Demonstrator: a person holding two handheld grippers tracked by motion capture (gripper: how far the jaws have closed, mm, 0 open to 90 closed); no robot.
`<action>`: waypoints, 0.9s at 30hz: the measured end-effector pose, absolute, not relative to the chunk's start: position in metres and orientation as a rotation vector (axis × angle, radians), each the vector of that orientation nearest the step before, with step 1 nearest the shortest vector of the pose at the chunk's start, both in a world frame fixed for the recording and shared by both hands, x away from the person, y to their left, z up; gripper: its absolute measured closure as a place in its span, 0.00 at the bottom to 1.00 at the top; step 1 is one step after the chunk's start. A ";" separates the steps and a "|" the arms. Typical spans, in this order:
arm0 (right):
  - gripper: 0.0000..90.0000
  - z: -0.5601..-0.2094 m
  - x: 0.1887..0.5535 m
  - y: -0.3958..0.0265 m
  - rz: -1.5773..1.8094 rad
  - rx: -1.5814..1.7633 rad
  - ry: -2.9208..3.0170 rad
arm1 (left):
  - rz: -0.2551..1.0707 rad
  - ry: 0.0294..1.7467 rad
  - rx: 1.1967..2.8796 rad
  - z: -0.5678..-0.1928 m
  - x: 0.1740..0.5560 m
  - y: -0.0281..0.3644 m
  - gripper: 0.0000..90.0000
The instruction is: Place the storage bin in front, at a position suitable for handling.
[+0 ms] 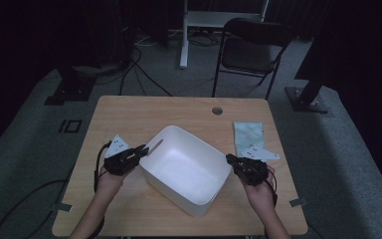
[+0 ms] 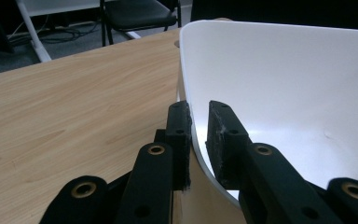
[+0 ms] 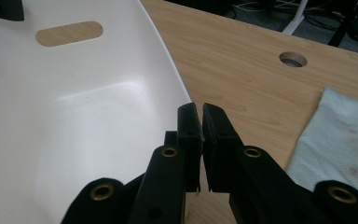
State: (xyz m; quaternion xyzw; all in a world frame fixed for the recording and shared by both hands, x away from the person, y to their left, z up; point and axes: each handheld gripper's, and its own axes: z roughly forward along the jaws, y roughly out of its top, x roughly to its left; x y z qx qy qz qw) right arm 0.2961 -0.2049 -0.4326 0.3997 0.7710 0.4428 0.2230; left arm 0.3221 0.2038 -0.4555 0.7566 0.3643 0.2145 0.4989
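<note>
A white plastic tub sits askew on the middle of the wooden table. My left gripper is at its left corner. In the left gripper view the tub's rim runs between the two pads of that gripper, one jaw outside and one inside, pinching it. My right gripper is at the tub's right corner. In the right gripper view its jaws are closed to a thin slit on the edge of the tub.
A pale blue cloth lies flat on the table to the right of the tub, close to my right hand. A round cable hole is near the far edge. A black chair stands beyond the table.
</note>
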 end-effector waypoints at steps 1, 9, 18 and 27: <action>0.96 -0.433 0.297 -0.205 1.219 1.096 2.129 | 0.521 0.885 1.830 -0.455 0.321 0.204 0.88; 0.97 -0.433 0.311 -0.205 1.231 1.058 2.146 | 0.542 0.925 1.811 -0.455 0.309 0.205 0.88; 0.97 -0.433 0.324 -0.204 1.240 1.000 2.171 | 0.569 0.981 1.784 -0.456 0.299 0.203 0.88; 0.96 -0.433 0.335 -0.203 1.238 0.958 2.181 | 0.600 1.015 1.763 -0.457 0.286 0.199 0.87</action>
